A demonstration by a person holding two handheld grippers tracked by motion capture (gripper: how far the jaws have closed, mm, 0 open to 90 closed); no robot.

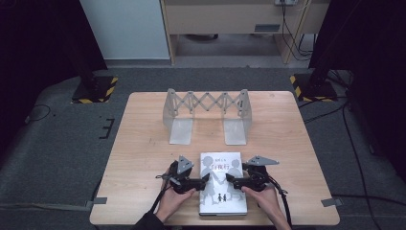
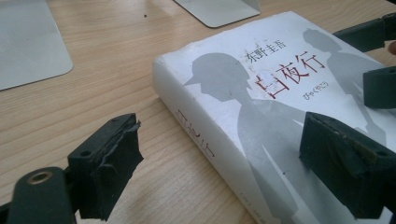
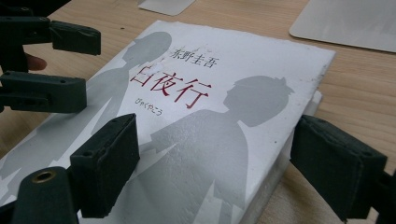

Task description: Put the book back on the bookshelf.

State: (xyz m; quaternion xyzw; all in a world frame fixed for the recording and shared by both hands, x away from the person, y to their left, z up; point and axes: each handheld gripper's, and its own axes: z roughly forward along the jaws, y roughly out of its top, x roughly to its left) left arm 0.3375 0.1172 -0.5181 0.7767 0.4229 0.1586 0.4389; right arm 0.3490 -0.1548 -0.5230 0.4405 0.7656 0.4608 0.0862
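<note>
My left tongs (image 2: 219, 172) are spread wide over the book's spine edge: one jaw above the bare table (image 2: 93, 60), the other over the cover. The white book (image 2: 261, 121) lies flat, grey figures and red characters on its front, nothing pressing it. My right tongs (image 2: 378, 60) poke in at its far side. Two grey metal plates (image 2: 28, 42) rest flat on the wood beyond.

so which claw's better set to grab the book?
Left, narrowly. The left claw straddles the book's spine edge; the right claw straddles the loose page edge. Both are open.
</note>
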